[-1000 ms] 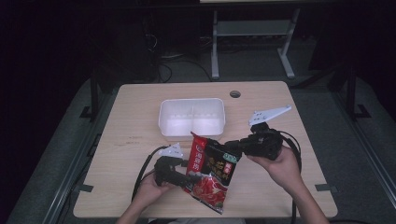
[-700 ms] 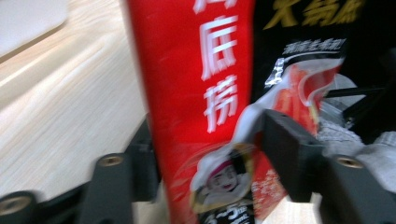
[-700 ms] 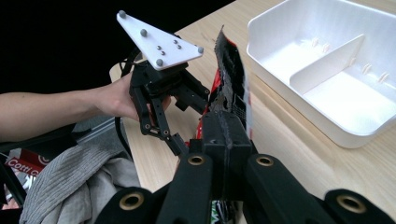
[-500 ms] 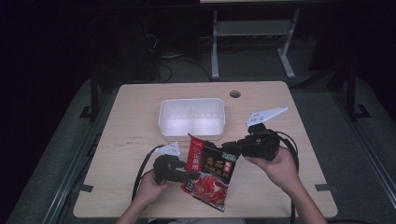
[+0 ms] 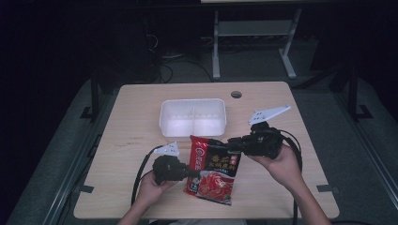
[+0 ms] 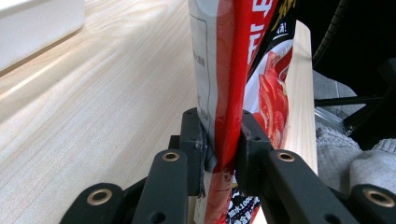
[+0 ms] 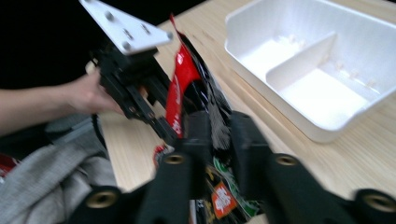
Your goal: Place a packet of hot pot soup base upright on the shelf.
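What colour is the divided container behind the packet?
White; the rectangular two-compartment plastic container shows best in the right gripper view.

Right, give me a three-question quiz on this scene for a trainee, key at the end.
1. True or false: both tools are shut on the red snack packet.
2. How many compartments does the white tray have, and what do they hold?
3. Which edge of the packet does the left tool pinch in the high view? A) the left edge, B) the top edge, C) the right edge.

Key
1. True: the left tool and the right tool each clamp the packet between their jaws.
2. Two, both empty.
3. A.
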A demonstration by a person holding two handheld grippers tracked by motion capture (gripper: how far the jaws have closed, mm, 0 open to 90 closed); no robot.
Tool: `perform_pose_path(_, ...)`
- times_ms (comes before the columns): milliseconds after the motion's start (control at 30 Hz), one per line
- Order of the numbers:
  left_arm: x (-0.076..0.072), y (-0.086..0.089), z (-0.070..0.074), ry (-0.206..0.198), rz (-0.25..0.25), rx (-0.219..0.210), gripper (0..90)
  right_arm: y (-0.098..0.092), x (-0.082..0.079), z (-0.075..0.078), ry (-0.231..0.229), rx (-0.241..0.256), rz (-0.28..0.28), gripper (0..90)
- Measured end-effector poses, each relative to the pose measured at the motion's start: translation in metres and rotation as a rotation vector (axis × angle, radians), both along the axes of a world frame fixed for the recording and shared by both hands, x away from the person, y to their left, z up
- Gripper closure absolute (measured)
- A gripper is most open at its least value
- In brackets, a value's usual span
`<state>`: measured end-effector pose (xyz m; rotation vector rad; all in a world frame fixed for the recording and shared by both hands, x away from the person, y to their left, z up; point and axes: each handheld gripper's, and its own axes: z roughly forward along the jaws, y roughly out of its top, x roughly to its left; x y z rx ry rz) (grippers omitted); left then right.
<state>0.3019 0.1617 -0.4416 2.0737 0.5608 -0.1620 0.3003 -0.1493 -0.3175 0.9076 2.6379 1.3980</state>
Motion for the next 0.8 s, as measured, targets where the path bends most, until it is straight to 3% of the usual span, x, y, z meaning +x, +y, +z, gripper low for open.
perform_pose_path(33,0.000,0.000,0.000,-0.001,0.000,0.002,76.5,0.001,0.001,-0.002,0.000,-0.017,-0.004,62.1)
perform_pose_path(67,0.000,0.000,0.000,-0.001,0.000,0.002,76.5,0.001,0.001,-0.002,0.000,-0.017,-0.004,62.1)
perform_pose_path(100,0.000,0.000,0.000,-0.003,0.000,0.002,76.5,0.002,0.003,-0.006,0.009,-0.048,-0.005,52.8)
perform_pose_path(233,-0.001,0.000,0.000,-0.006,0.001,0.003,76.5,0.005,0.007,-0.013,0.036,-0.090,0.007,45.8)
perform_pose_path(600,-0.003,-0.001,0.002,-0.021,-0.001,0.016,76.3,0.006,0.024,-0.030,0.116,-0.125,0.039,42.4)
perform_pose_path(800,-0.003,-0.002,0.003,-0.027,-0.005,0.020,76.2,0.015,0.027,-0.041,0.149,-0.129,0.085,47.0)
